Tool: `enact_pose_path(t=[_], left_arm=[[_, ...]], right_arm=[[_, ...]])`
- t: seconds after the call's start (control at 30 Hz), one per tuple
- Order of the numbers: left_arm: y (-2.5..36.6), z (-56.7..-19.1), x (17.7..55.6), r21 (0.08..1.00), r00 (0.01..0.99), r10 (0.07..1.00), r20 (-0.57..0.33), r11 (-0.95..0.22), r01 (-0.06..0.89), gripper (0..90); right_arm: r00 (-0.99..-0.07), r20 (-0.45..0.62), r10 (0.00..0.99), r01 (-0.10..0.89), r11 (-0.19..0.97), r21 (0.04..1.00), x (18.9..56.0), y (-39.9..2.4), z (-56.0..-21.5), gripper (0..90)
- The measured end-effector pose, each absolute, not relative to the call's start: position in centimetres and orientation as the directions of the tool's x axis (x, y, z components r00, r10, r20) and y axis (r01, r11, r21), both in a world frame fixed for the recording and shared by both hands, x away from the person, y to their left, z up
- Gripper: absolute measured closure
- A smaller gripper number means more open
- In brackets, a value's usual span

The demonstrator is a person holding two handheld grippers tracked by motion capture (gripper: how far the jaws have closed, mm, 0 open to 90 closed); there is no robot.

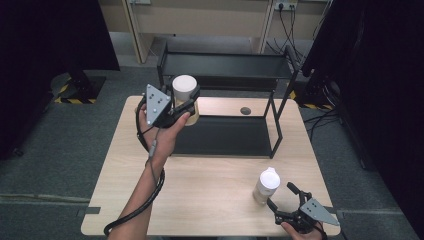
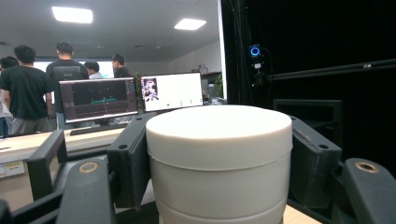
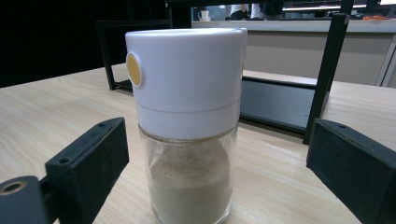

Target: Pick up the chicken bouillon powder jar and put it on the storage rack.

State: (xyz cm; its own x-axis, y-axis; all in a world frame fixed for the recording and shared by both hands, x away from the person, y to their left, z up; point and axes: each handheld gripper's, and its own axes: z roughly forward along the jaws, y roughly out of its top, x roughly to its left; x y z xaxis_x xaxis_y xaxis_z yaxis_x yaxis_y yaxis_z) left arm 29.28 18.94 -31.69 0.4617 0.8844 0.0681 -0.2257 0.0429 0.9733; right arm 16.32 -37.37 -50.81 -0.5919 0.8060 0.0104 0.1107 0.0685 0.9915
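The left gripper (image 1: pixel 189 102) is raised over the far left part of the table (image 1: pixel 210 192), at the left end of the black metal rack (image 1: pixel 227 75), and its jaws are clamped on a white-lidded jar (image 1: pixel 185 90). In the left gripper view the two black pads (image 2: pixel 128 161) press against the sides of the jar (image 2: pixel 219 163) just under the wide flat lid, one on each side, with no gap showing between pad and jar wall (the jaws stand fairly wide simply because the jar is wide). The person's left hand (image 1: pixel 162 132) wraps the gripper body from below, and a cable (image 1: pixel 145 200) trails down along the forearm.

The right gripper (image 1: pixel 285 200) sits low at the near right corner of the table, its jaws spread wide apart. A glass shaker (image 1: pixel 265 186) with a tall white cap stands upright on the table just ahead of it. In the right gripper view the shaker (image 3: pixel 187 126) is between the two pads (image 3: pixel 88 168), but clear air shows on both sides, so neither pad touches it. The glass part holds a pale powder, and a small yellow dot (image 3: pixel 133 70) marks the side of the cap.

The rack's lower shelf (image 1: pixel 225 135) lies on the table behind the shaker, well apart from it.
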Motion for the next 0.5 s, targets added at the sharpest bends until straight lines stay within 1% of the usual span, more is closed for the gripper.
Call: enact_pose_path(t=[0.5], left_arm=[[18.9,-30.0,30.2,0.972,0.443,0.894,0.059,0.050,-0.231,33.0]], right_arm=[[-0.590,0.014,0.807,0.112,0.065,0.992,16.3,-37.4,-50.8,5.7]])
